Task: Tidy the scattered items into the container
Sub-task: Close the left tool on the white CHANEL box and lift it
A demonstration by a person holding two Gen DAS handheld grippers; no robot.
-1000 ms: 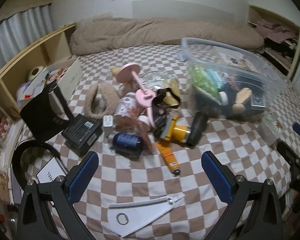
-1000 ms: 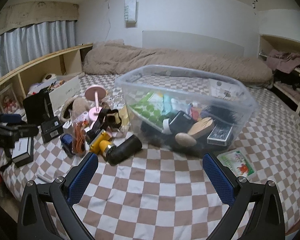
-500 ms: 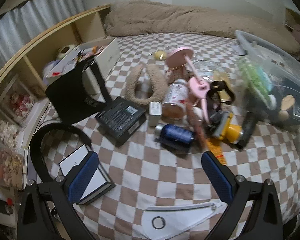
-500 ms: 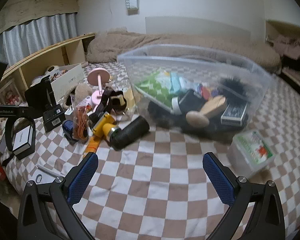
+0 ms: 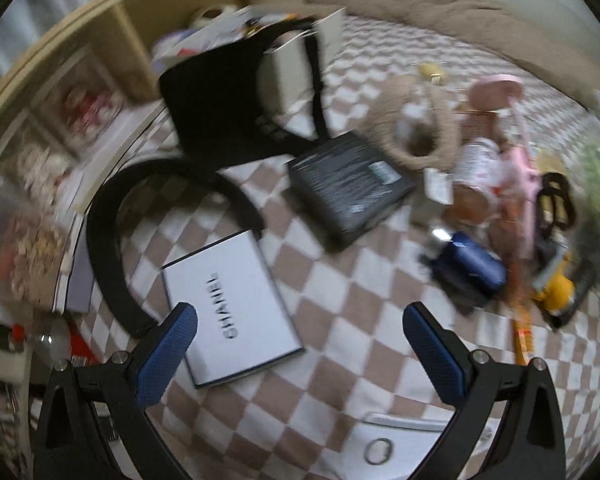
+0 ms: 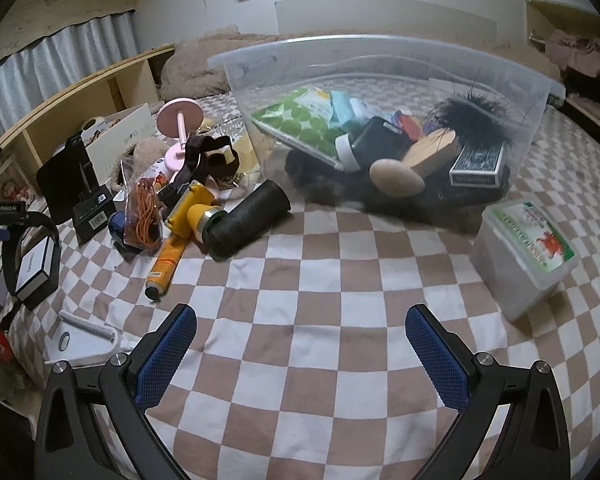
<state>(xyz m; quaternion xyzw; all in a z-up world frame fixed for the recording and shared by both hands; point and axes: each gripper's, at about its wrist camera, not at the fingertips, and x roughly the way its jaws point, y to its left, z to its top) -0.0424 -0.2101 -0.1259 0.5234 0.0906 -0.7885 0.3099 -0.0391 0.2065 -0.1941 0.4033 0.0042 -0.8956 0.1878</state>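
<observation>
Left wrist view: the left claw (image 5: pixel 300 344) is spread wide and holds nothing. It hangs over the checkered bed (image 5: pixel 340 328). The white flat box (image 5: pixel 230 306) lies just ahead of its left finger, partly under that fingertip. A black curved band (image 5: pixel 112 216) bends around the far left side of this box. Farther ahead is one black box (image 5: pixel 350 186), and beyond it one black bag (image 5: pixel 228 104). Ahead and to the right lies one dark blue can (image 5: pixel 472 270). The picture is blurred, so the pile at the right cannot be counted here.

I judge that the white flat box is the next thing to take. To do it well, the claw should turn so that the fingers close across the short width of the box, and go low enough to catch its edges. The black curved band touches the box and may be dragged along.

Right wrist view: the right claw (image 6: pixel 300 352) is also spread and empty, over bare bed. The clear container (image 6: pixel 532 92) stands ahead, a little to the right, and is already partly filled. Outside it I count one small lidded tub (image 6: pixel 524 256) ahead to the right, one black cylinder (image 6: pixel 252 220), one yellow tool (image 6: pixel 190 210), one orange tube (image 6: pixel 166 260) and one pink stand (image 6: pixel 180 128) ahead to the left.
</observation>
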